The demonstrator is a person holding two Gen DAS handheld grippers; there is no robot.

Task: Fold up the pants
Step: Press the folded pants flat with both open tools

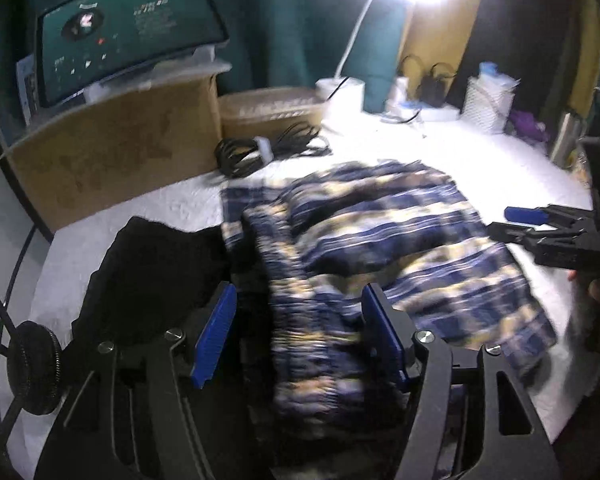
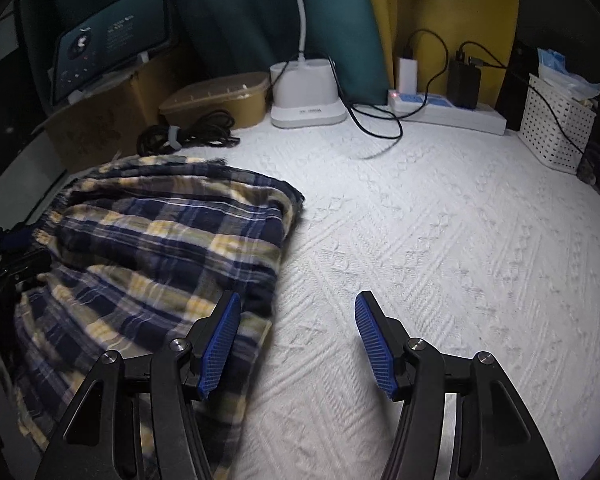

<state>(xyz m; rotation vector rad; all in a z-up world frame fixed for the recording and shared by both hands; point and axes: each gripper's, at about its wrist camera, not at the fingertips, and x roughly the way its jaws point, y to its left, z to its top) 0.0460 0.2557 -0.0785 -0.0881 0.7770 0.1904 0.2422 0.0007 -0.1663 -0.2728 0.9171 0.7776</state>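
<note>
Blue, yellow and white plaid pants (image 1: 372, 240) lie bunched on a white textured cloth (image 2: 440, 240). They also show at the left in the right wrist view (image 2: 160, 248). My left gripper (image 1: 298, 336) is open, its blue pads either side of a gathered fold of the pants near the waistband; whether they touch the cloth is unclear. My right gripper (image 2: 298, 344) is open and empty, its left finger over the pants' right edge, its right finger over bare cloth. It also shows at the right of the left wrist view (image 1: 516, 220).
A dark garment (image 1: 156, 264) lies left of the pants. Behind are a cardboard box (image 1: 112, 152) with a screen (image 1: 124, 36), a coiled black cable (image 2: 188, 132), a tan container (image 2: 220, 100), a lamp base (image 2: 306, 96), a power strip (image 2: 448, 110) and a white basket (image 2: 556, 124).
</note>
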